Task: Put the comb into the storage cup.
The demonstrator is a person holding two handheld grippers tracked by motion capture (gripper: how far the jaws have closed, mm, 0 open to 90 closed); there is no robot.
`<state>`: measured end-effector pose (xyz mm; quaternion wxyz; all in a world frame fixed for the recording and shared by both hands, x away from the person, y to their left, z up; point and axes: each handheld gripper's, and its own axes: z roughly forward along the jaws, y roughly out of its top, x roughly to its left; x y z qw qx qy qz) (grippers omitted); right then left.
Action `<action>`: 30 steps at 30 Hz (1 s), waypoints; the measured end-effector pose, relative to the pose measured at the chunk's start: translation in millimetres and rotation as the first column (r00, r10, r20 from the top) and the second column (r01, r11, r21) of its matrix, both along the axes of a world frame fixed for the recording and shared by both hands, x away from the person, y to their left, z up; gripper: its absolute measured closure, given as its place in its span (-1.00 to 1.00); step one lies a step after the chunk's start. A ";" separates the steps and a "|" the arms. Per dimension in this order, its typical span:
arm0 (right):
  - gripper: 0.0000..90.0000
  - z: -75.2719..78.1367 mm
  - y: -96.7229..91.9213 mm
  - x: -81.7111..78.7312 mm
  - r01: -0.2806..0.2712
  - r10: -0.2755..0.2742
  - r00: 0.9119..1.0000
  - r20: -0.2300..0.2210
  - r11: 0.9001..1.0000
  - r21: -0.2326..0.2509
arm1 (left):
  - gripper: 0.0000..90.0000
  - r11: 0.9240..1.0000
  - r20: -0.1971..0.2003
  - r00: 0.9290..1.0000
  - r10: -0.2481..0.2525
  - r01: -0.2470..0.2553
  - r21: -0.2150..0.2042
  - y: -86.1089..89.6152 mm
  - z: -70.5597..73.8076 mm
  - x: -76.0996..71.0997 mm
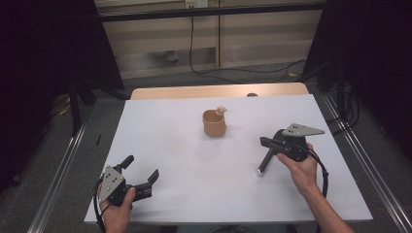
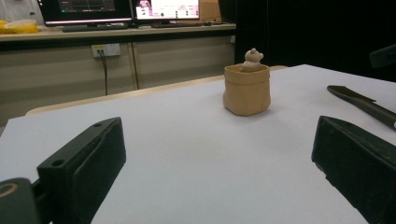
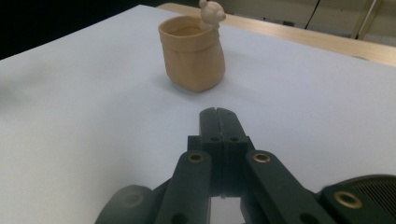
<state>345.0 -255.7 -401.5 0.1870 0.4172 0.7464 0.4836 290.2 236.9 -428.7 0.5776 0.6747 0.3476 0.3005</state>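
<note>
While dark curtains flank the white table, left gripper jaws gape, right gripper jaws meet.

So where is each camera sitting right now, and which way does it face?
High view: above the person's side, looking forward and down on the white table; shows both hands, the open left gripper and the shut right gripper.
Left gripper view: low on the left gripper, facing the tan pot; its jaws stand wide apart.
Right gripper view: on the right gripper, jaws together, facing the pot.
All views share the pot with its small bear figure.
</note>
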 end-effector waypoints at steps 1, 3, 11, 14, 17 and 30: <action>1.00 0.3 0.1 1.4 0.003 -0.003 1.000 -0.012 1.000 -0.001 | -0.93 1.000 0.000 1.000 0.001 -0.001 0.005 0.4 0.0 0.1; 1.00 1.7 0.1 4.5 -0.002 0.002 0.999 -0.038 1.000 -0.002 | -0.93 1.000 0.002 1.000 0.000 0.000 0.008 0.6 0.0 0.6; 1.00 5.4 6.4 12.0 -0.028 0.025 0.993 -0.118 0.999 -0.023 | -0.93 1.000 0.003 1.000 -0.001 0.001 0.002 0.0 0.0 0.3; 1.00 -5.2 10.5 14.3 -0.046 0.038 0.985 -0.168 0.998 -0.044 | -0.93 1.000 -0.001 1.000 -0.002 0.002 0.000 -0.1 0.0 -0.2; 1.00 -11.4 11.5 14.9 -0.065 0.049 0.974 -0.221 0.996 -0.064 | -0.93 1.000 0.000 1.000 -0.003 0.003 -0.001 -0.1 0.0 0.0; 1.00 -18.3 9.9 17.0 -0.082 0.042 0.935 -0.353 0.992 -0.101 | -0.93 1.000 0.000 1.000 -0.003 0.003 0.005 0.6 -0.1 0.5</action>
